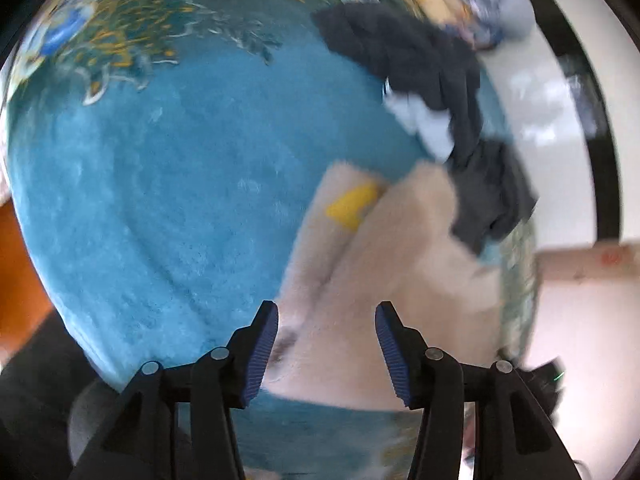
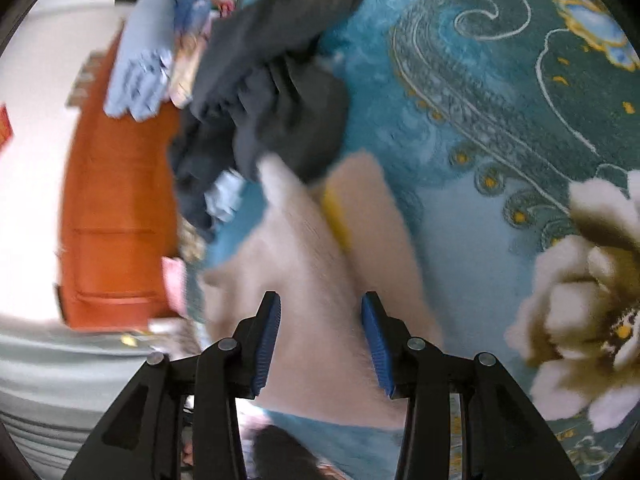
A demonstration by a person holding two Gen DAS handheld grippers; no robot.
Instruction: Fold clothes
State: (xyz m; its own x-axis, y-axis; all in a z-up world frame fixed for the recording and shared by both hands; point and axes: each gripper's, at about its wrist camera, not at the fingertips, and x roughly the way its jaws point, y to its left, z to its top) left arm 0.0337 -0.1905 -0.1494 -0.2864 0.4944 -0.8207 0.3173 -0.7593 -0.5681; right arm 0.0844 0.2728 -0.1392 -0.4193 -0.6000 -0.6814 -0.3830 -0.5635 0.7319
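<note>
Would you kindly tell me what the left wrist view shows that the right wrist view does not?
Only the left wrist view shows the open left gripper and a wide plain stretch of the teal blanket. Only the right wrist view shows the open right gripper, the orange cabinet and a large cream flower print. Both show the beige fleece garment with its yellow patch and the dark clothes pile.

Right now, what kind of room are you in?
Probably a bedroom at home: a teal flowered blanket covers a bed-like surface, loose clothes are piled on it, and an orange wooden door stands beyond. Both grippers, left and right, are open.
</note>
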